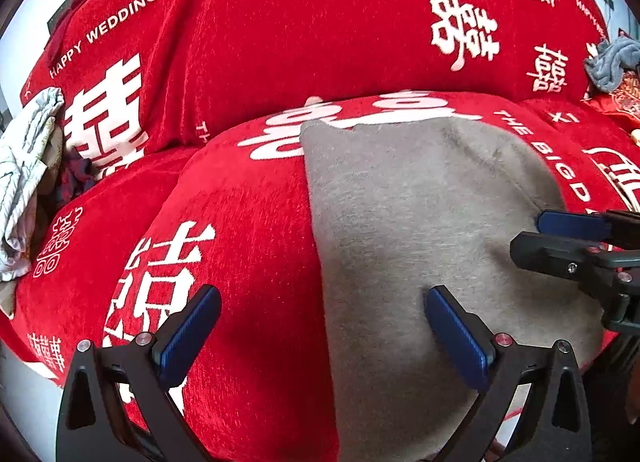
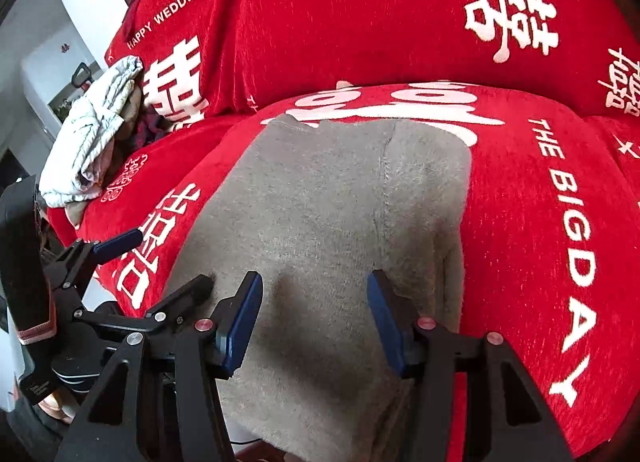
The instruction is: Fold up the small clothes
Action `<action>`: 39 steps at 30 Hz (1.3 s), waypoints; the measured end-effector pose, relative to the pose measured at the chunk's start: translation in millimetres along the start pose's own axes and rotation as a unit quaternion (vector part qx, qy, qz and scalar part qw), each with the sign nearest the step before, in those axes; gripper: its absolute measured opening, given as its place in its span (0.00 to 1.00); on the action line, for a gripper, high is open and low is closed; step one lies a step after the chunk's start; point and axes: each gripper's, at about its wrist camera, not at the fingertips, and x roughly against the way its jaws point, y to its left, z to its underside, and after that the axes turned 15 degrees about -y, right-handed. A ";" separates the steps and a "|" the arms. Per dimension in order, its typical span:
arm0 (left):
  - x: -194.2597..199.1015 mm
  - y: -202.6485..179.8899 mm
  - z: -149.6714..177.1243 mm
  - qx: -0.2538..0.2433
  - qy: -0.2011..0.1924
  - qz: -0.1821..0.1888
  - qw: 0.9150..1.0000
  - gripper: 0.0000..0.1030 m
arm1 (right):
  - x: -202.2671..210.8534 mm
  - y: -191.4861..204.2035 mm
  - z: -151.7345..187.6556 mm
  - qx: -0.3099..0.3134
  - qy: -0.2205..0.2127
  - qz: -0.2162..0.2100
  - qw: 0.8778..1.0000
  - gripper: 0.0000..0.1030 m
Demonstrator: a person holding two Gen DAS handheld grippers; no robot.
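Observation:
A grey knit garment (image 1: 420, 230) lies flat on the red sofa seat cushion (image 1: 248, 222), folded into a long strip; it also shows in the right wrist view (image 2: 332, 222). My left gripper (image 1: 322, 326) is open over the garment's near left edge, one finger over the cushion, one over the cloth. My right gripper (image 2: 314, 314) is open just above the garment's near end and holds nothing. The right gripper (image 1: 560, 238) shows at the right of the left wrist view, and the left gripper (image 2: 160, 262) shows at the left of the right wrist view.
The sofa has a red cover with white lettering (image 2: 576, 262). A pile of light crumpled clothes (image 1: 24, 182) lies at the sofa's left end (image 2: 92, 142). A blue-grey cloth (image 1: 612, 62) lies at the far right.

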 end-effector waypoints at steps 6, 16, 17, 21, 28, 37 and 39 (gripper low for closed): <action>0.5 -3.1 3.8 -0.005 0.005 -0.002 1.000 1.00 | 2.8 -9.1 1.0 -0.014 -0.007 0.016 1.000 0.57; -0.6 2.9 8.4 0.017 0.017 0.006 1.000 1.00 | -15.8 -25.4 -10.7 -0.055 0.002 0.020 0.998 0.51; 3.8 2.3 7.4 0.014 0.012 0.004 1.000 1.00 | -7.6 -18.5 -13.0 -0.047 0.004 0.028 0.998 0.53; 18.4 0.8 2.6 0.018 -0.009 0.003 1.000 1.00 | 11.1 -2.1 -13.3 0.001 -0.014 0.068 0.998 0.63; 40.4 0.5 -3.4 0.051 -0.034 0.008 0.998 1.00 | 54.4 13.2 -9.6 0.027 -0.045 0.128 0.990 0.67; 61.7 -3.9 0.9 0.062 -0.050 0.009 0.997 1.00 | 75.9 34.5 12.7 0.072 -0.049 0.163 0.983 0.67; 65.2 -3.8 3.4 0.061 -0.048 -0.003 0.997 1.00 | 78.8 36.9 16.8 0.076 -0.051 0.168 0.982 0.67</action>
